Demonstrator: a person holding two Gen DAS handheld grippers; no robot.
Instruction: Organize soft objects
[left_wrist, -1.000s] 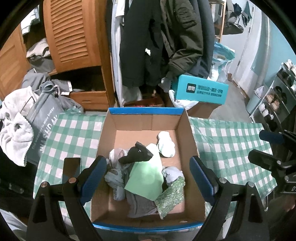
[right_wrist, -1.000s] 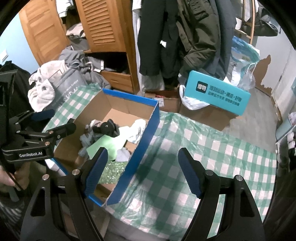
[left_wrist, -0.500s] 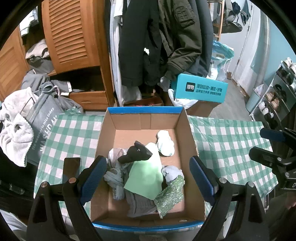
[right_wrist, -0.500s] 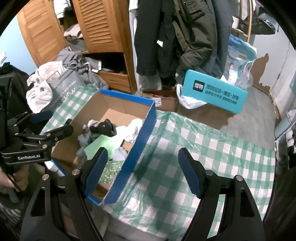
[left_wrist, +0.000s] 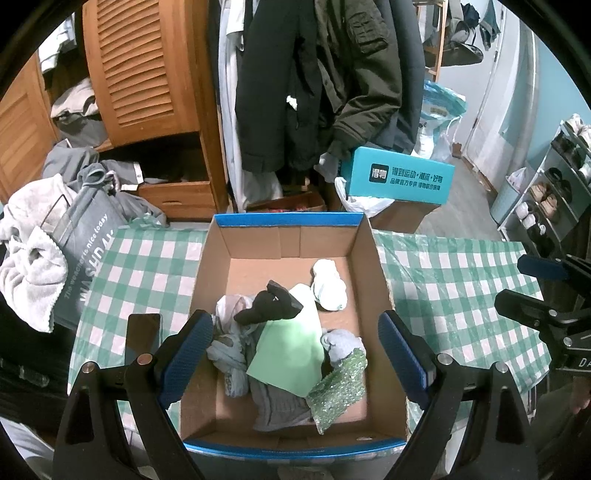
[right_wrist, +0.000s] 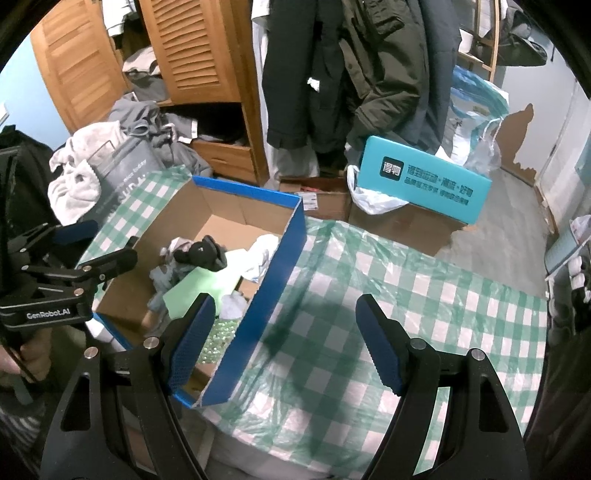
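Note:
A blue-rimmed cardboard box stands on a green checked tablecloth. Inside lie a black sock, a pale green cloth, a white sock, grey socks and a green sequinned piece. My left gripper hangs open above the box with nothing between its fingers. In the right wrist view the box is at the left, and my right gripper is open over the box's right wall and the cloth, empty.
A dark phone lies on the cloth left of the box. A grey bag and towels crowd the table's left edge. Behind are a wooden wardrobe, hanging coats and a teal box.
Both views have drifted slightly, so the box sits a touch lower or further left in frame. Nothing was taken hold of or let go; both grippers stay open.

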